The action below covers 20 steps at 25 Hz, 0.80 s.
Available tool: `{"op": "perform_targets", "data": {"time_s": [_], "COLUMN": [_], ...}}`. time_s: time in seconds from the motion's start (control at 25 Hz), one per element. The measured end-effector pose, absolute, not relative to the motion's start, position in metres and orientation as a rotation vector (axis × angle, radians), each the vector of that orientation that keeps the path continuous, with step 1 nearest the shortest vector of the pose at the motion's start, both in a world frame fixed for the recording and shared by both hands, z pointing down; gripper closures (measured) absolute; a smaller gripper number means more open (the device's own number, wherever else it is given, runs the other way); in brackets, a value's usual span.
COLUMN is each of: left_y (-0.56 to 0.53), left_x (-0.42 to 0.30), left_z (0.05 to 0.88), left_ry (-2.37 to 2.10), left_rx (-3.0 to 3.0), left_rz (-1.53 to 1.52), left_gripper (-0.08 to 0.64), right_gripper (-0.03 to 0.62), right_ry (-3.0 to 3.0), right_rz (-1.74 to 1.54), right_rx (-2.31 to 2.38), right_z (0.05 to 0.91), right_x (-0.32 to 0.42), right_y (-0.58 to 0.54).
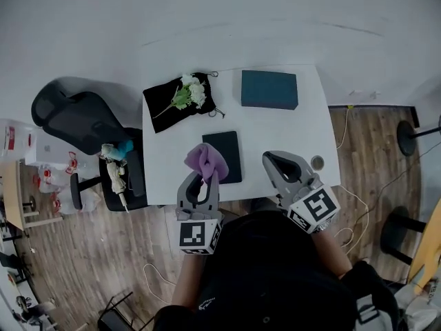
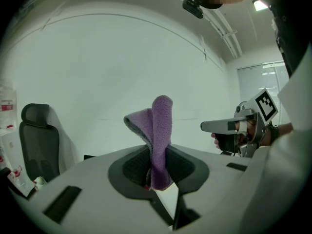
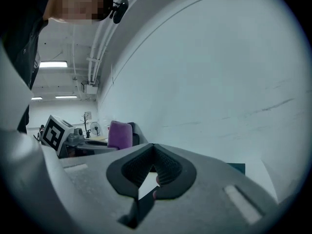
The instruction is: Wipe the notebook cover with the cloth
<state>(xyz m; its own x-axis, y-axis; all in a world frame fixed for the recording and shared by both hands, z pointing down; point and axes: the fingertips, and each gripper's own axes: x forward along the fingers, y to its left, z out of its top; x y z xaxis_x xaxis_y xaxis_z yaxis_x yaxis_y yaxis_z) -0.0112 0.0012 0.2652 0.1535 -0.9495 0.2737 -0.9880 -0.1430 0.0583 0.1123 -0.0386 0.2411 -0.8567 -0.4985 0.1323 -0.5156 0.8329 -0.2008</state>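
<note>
Starting from the head view: looks like a pre-wipe hover. Got the left tool [image 1: 204, 178] pinching a purple cloth [image 1: 205, 160], bunched and sticking up, right over the left edge of the dark notebook [image 1: 226, 156], lying flat near the front of the white surface [image 1: 310, 126]. Can't tell if cloth and cover are touching. Then the right tool [image 1: 281, 164], parked just beside the notebook's right side, probably ready to pin it down. Further back, a teal box [image 1: 269, 89] and flowers [image 1: 191, 90] on a black mat [image 1: 165, 109], well apart from the action. Switching to the left gripper view: clamped tight on the cloth's lower end, so plenty of loose fabric up top for wiping. Aimed at the wall [image 2: 97, 72] though, so probably needs tipping down first. Over to the right gripper view: closed up on nothing, tips together, just waiting.
</note>
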Motion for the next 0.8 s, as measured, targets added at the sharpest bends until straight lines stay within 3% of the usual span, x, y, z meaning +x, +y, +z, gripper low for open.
{"op": "perform_targets", "data": {"time_s": [0.8], "left_y": [-0.050], "left_x": [-0.010], "left_z": [0.354], "left_ry": [-1.758], "left_rx": [2.073], "left_rz": [0.475], "left_gripper": [0.479], "right_gripper": [0.588], "right_ry": [-2.871], "right_rz": [0.463], "right_rx": [0.686], "right_z": [0.289], "right_x": [0.101], "right_y": [-0.073]}}
